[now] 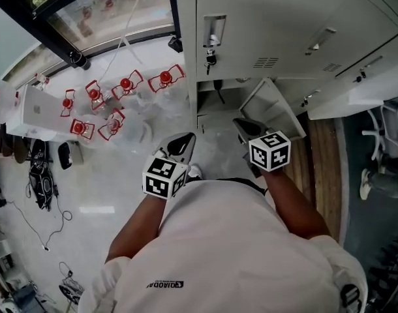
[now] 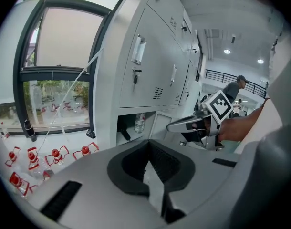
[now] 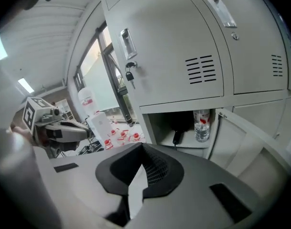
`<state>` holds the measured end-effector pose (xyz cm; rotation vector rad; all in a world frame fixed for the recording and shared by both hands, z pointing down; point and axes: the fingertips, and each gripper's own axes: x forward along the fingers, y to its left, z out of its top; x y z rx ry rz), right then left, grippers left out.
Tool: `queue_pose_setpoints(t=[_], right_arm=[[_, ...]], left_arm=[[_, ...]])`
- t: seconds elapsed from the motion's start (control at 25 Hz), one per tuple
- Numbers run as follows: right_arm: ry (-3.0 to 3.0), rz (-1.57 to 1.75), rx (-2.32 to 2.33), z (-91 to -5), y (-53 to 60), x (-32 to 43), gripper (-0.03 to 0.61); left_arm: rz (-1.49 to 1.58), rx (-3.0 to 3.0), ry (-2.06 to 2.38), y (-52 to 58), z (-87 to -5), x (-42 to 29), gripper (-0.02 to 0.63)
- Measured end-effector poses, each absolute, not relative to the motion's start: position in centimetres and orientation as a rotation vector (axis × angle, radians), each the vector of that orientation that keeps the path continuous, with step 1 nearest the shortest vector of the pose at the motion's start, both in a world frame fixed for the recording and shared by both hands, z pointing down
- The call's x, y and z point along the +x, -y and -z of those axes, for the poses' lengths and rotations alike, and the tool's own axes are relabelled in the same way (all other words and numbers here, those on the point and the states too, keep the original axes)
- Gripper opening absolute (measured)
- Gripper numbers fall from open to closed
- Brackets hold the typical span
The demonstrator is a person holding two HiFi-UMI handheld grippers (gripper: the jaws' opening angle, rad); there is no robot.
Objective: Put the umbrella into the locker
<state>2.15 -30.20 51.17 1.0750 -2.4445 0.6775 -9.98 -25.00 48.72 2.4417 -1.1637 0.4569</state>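
Looking at the dark umbrella (image 3: 177,129), we see it inside the open locker (image 3: 183,105), just beside a water bottle (image 3: 201,126). We hold our left gripper (image 2: 149,150) and right gripper (image 3: 143,152) out in front, both with jaws pressed together and empty.

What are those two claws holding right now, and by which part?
Nothing. The left gripper and the right gripper both have their jaws closed together, empty. The umbrella sits in the open locker, beside a bottle.
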Motion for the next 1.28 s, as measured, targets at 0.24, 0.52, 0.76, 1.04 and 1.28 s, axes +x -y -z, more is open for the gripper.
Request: queue_pose_setpoints(t=[0.24, 0.52, 0.76, 1.04, 1.28], right_arm=[[2.473, -0.638, 0.923, -51.2, 25.8, 6.6, 0.04], [2.516, -0.622, 0.819, -49.9, 20.2, 11.9, 0.04], [2.558, -0.584, 0.763, -49.3, 15.7, 15.5, 0.04], [2.582, -0.637, 0.748, -48.9, 12.2, 18.2, 0.04], [2.635, -0.657, 0.748, -46.5, 10.4, 17.0, 0.04]], left_arm=[[-0.432, 2.414, 1.22, 22.1, -48.8, -4.6, 0.014], [-0.415, 2.406, 1.267, 17.6, -47.5, 1.6, 0.014], [-0.406, 2.366, 1.339, 12.7, -46.8, 4.6, 0.014], [-0.426, 2.314, 1.413, 8.5, -46.4, 5.2, 0.014], [-0.403, 2.324, 1.393, 7.5, -45.6, 4.8, 0.014]])
